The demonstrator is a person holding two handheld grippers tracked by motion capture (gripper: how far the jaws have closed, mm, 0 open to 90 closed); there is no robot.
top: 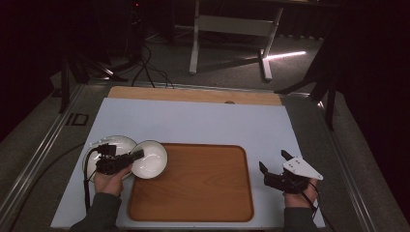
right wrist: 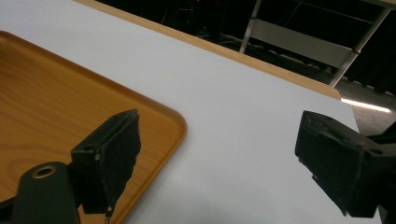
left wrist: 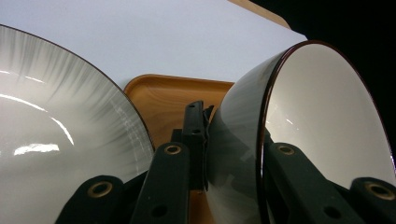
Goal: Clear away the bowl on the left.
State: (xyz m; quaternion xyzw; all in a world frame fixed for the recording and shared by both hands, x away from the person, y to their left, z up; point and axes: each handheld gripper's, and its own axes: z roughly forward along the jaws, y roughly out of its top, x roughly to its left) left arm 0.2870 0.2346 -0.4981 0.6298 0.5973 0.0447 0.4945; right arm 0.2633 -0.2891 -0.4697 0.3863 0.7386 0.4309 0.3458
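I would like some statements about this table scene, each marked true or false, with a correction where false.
1. The left gripper is shut on the rim of the white bowl. True.
2. The bowl lies flat in the middle of the wooden tray. False: it is at the tray's left edge, and the left gripper view shows it tilted.
3. A white plate lies on the mat left of the bowl. True.
4. The right gripper holds a spoon. False: its jaws stand open with nothing between them.
5. The right gripper is to the right of the tray, over the pale mat. True.
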